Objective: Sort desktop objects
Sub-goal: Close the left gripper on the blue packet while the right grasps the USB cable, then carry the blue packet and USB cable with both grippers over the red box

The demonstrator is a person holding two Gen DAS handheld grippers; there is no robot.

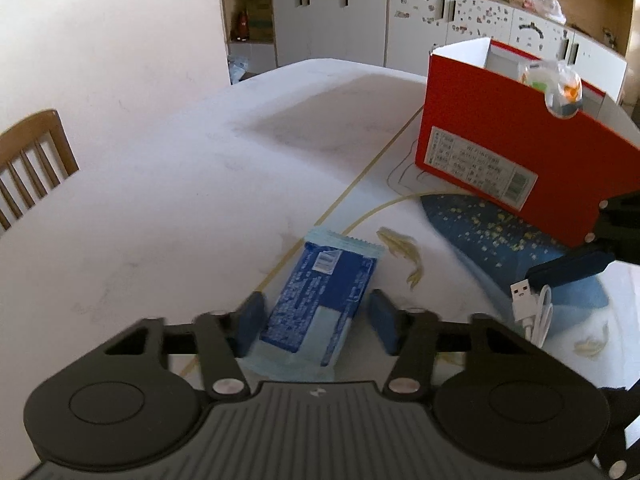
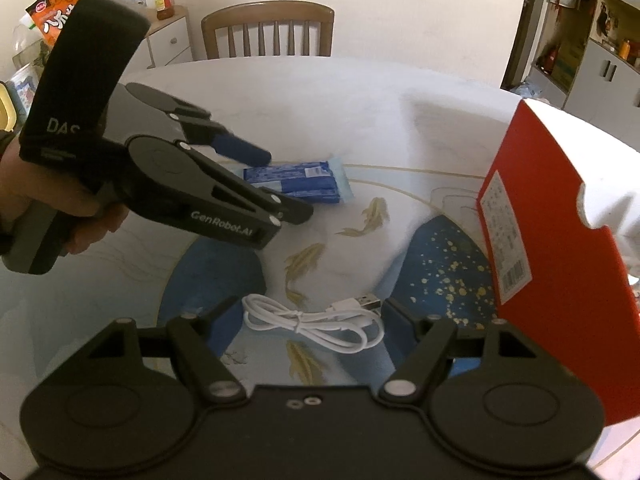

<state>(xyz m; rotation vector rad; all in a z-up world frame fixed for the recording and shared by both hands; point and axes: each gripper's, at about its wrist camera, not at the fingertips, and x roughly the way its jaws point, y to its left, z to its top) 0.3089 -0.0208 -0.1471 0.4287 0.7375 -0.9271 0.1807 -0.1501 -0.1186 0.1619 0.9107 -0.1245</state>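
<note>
A blue snack packet (image 1: 320, 298) lies flat on the white table (image 1: 180, 184). My left gripper (image 1: 316, 318) is open, its blue pads on either side of the packet's near half, not pressing it. The packet also shows in the right wrist view (image 2: 300, 182) with the left gripper (image 2: 276, 178) around it. A coiled white USB cable (image 2: 316, 320) lies between the open fingers of my right gripper (image 2: 308, 316). A red shoebox (image 1: 516, 140) stands open to the right, with a plastic-wrapped item (image 1: 556, 84) inside.
The table has a blue patch with gold flecks (image 2: 444, 268) and painted fish (image 2: 304, 260). A wooden chair (image 2: 268, 32) stands at the far side of the table, another (image 1: 32, 156) at the left. Grey cabinets (image 1: 332, 24) line the back wall.
</note>
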